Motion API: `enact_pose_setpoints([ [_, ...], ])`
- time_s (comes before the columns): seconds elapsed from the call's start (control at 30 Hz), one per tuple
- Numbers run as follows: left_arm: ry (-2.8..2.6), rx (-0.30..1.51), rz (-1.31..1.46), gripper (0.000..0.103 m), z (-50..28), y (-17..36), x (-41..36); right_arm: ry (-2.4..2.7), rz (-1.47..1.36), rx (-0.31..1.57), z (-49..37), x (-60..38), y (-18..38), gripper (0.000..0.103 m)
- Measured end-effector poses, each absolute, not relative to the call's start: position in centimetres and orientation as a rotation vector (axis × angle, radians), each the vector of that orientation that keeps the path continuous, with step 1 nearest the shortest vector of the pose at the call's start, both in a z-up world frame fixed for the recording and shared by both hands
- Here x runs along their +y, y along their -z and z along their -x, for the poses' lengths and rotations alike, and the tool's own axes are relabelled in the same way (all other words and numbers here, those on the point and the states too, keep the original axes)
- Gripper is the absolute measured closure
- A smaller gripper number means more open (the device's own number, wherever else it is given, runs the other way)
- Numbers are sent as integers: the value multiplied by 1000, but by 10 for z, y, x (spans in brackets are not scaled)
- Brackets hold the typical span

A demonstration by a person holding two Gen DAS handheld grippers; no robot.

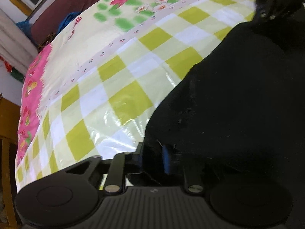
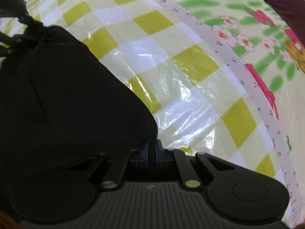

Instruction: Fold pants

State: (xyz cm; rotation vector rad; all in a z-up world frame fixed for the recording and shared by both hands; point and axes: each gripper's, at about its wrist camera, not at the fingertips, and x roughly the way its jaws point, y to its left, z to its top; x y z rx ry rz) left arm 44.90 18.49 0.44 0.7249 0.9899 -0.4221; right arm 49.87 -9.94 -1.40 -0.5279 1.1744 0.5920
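Observation:
The black pants (image 1: 238,95) hang stretched between my two grippers above the bed. In the left wrist view they fill the right half. My left gripper (image 1: 152,158) is shut on one edge of the pants, with cloth bunched between the blue pads (image 1: 166,158). In the right wrist view the pants (image 2: 63,95) fill the left half. My right gripper (image 2: 151,152) is shut on their corner. The other gripper (image 1: 270,3) shows at the far end of the cloth in the left view, and likewise in the right view (image 2: 13,19).
A bed sheet with green and white checks (image 1: 122,87) under a clear plastic cover lies below, with a flowered middle panel (image 2: 247,38) and a pink border (image 1: 32,87). A dark red headboard (image 1: 66,2) and wooden furniture (image 1: 7,133) stand beyond the bed's edge.

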Motion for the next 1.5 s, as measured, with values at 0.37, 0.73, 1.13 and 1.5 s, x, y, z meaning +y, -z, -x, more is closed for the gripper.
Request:
enact_pose_setpoints([
  [0.37,524,920,-759,81,-349,-68,185,-635,463,1111,-376,-111,-81,97],
  [0.73,493,1146,-696,85,-189,-27,201,-630,314,1474,-185,-98,-8,102],
  [1.13,323,776,-906,58,-176,-22,178,-813,769,906,-198,-26,-6,59],
  [1.5,459,600,-1186,46,-141,16,170,-899,845,807,-187,-37,29,50],
])
